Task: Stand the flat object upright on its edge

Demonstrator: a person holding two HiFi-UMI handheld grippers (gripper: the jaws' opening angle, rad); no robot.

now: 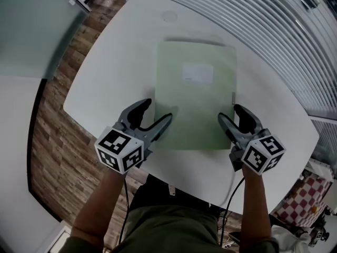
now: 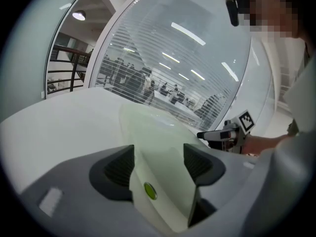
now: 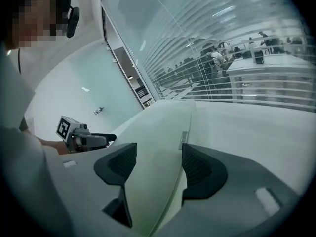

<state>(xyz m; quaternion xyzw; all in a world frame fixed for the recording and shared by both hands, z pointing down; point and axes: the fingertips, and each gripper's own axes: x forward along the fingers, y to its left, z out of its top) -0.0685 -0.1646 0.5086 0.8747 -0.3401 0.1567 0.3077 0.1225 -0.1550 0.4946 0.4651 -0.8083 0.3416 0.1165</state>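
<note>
A pale green flat folder (image 1: 197, 99) with a white label (image 1: 198, 73) lies flat on the white table (image 1: 116, 62). My left gripper (image 1: 158, 108) stands open at the folder's near left corner. In the left gripper view the folder (image 2: 158, 127) runs between the jaws, with a gap to each pad. My right gripper (image 1: 229, 111) stands open at the near right corner. In the right gripper view the folder's edge (image 3: 158, 132) lies between the jaws, not pinched. Each gripper view shows the other gripper across the folder: the right gripper (image 2: 224, 135) and the left gripper (image 3: 84, 137).
The table's near edge runs just behind both grippers, against the person's body. Wood floor (image 1: 52, 141) lies to the left. A glass wall with blinds (image 1: 263, 15) stands beyond the far right edge. A small metal clip (image 1: 233, 98) sits on the folder's right edge.
</note>
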